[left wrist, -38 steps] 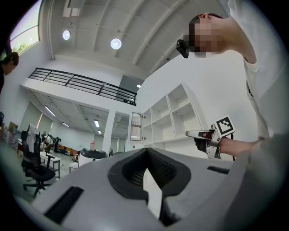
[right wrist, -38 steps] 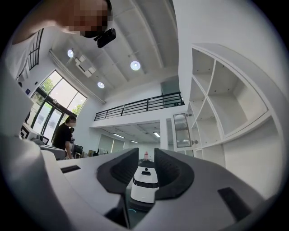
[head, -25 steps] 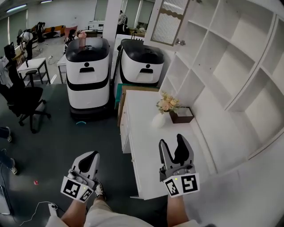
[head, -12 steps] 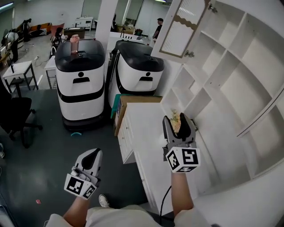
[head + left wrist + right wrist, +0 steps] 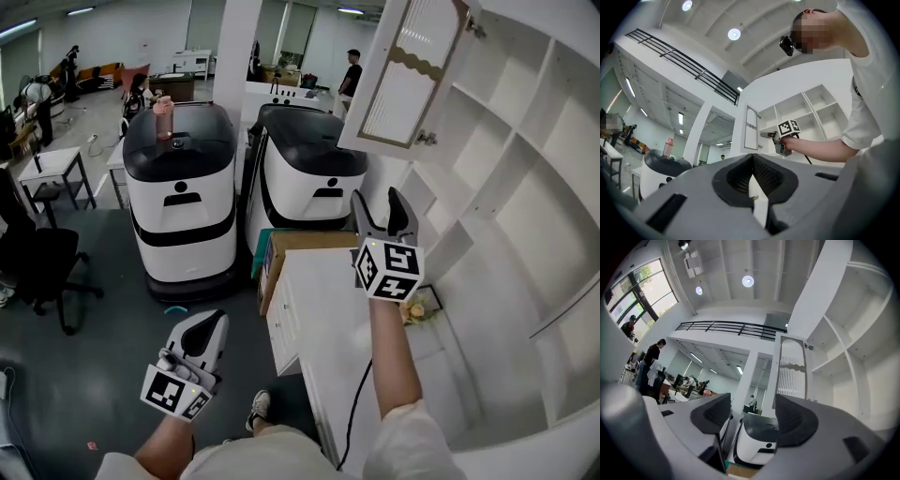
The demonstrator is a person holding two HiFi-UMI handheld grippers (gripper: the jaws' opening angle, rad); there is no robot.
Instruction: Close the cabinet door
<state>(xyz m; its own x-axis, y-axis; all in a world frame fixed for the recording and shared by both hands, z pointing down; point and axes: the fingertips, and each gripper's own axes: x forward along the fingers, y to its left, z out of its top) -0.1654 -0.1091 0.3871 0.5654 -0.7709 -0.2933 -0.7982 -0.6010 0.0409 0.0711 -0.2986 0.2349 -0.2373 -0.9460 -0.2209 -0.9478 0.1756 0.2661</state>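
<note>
Right tool [image 5: 380, 208] spread, just opening, empty | cabinet door [image 5: 412, 80] above, apart | left tool [image 5: 208, 330] pressed together

Right gripper [image 5: 381, 204] aloft, empty jaws widening

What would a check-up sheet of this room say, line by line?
Surface: white counter, flowers on it.
Job's things: cabinet door hangs open above the shelves.
Clutter: flowers; cardboard box beside the counter.
Grippers: right hand-held gripper raised below the door, not touching it, jaws just opened wider, nothing between; left hand-held gripper low, shut, empty.
Cables: black cable under the right arm.
Surroundings: white machines, office chair, person far off.
</note>
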